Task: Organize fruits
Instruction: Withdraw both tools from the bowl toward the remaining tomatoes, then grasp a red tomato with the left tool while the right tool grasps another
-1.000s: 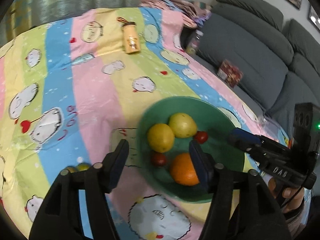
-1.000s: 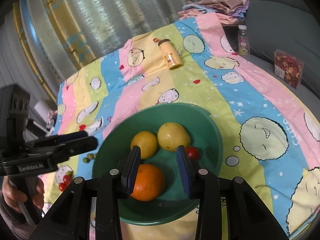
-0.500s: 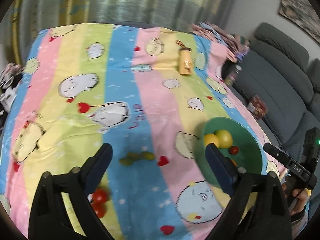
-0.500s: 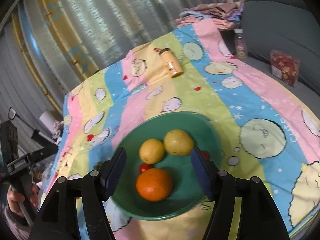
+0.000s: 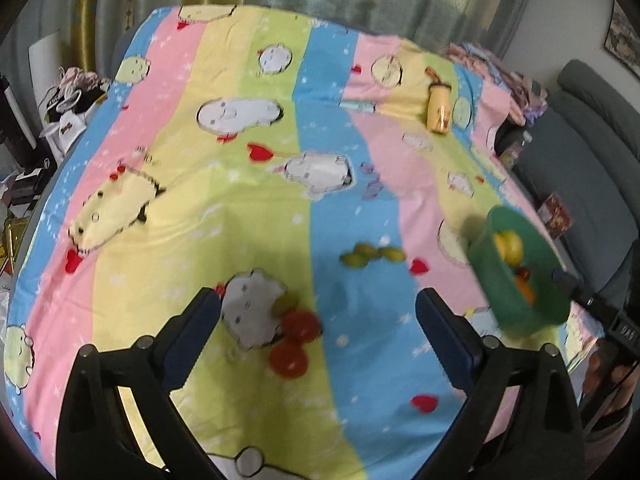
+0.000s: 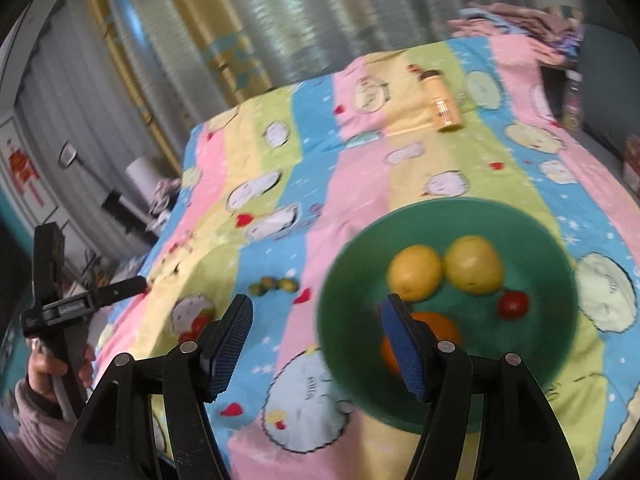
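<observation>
Left gripper [image 5: 318, 312] wide open, empty, above two red tomatoes [image 5: 294, 344] left of green bowl [image 6: 448, 304]. Right gripper [image 6: 316, 344] open, empty, at bowl's left rim. Orange [image 6: 440, 332], two lemons [image 6: 444, 270] inside bowl.

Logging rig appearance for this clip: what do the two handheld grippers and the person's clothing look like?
Both the left gripper and right gripper have black plastic frames with silver bolts and blue ribbed pads. The left tool's black handle carries white lettering, too blurred to read. A pinkish fuzzy sleeve covers that wrist.
</observation>
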### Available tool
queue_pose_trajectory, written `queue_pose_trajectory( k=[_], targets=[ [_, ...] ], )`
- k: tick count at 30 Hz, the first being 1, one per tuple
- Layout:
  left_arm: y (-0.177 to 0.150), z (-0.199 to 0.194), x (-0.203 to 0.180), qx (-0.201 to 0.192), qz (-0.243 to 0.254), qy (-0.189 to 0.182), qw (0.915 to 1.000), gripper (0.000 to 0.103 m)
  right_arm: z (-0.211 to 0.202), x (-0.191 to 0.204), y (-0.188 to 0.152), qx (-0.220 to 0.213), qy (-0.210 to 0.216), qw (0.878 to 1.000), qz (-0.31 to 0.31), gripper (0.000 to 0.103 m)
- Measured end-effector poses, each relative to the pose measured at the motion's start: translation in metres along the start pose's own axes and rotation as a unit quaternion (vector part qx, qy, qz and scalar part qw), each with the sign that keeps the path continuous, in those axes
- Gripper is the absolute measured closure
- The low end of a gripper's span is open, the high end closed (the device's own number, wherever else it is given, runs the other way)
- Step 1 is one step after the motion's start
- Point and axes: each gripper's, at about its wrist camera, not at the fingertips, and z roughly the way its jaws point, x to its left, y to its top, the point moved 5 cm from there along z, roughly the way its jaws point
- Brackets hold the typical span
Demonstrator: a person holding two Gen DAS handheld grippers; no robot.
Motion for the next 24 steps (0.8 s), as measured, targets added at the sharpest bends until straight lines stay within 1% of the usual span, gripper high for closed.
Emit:
queue_pose_trajectory(
  k=[5, 9, 13, 14, 16, 20, 22, 24],
  targets=[
    [-0.025, 0.012, 0.007, 0.027, 0.025, 0.008, 0.9993, 0.007, 0.014, 0.023, -0.009, 0.025, 0.023, 0.999, -0.024, 0.035],
    [-0.043, 0.028, 0.005, 0.054, 0.049, 0.01, 0.9973, 0.012, 0.028, 0.039, -0.016, 0.047, 0.032, 0.998, -0.04, 0.035],
    [-0.049, 0.041, 0.004, 0.067, 0.068, 0.007, 0.9954, 0.023, 0.041, 0.051, -0.024, 0.067, 0.041, 0.996, -0.052, 0.035],
    [-0.05, 0.044, 0.004, 0.069, 0.072, 0.008, 0.9949, 0.024, 0.044, 0.054, -0.027, 0.073, 0.042, 0.995, -0.054, 0.035],
    [-0.053, 0.05, 0.004, 0.077, 0.08, 0.011, 0.9938, 0.034, 0.049, 0.059, -0.03, 0.08, 0.046, 0.994, -0.059, 0.035],
    [-0.055, 0.06, 0.007, 0.087, 0.085, 0.011, 0.9925, 0.042, 0.059, 0.066, -0.034, 0.094, 0.049, 0.992, -0.063, 0.035],
    [-0.057, 0.063, 0.007, 0.092, 0.085, 0.008, 0.9921, 0.053, 0.063, 0.068, -0.035, 0.098, 0.05, 0.992, -0.064, 0.035],
    [-0.057, 0.066, 0.008, 0.096, 0.084, 0.008, 0.9918, 0.058, 0.067, 0.07, -0.036, 0.102, 0.052, 0.991, -0.066, 0.035]
  ],
)
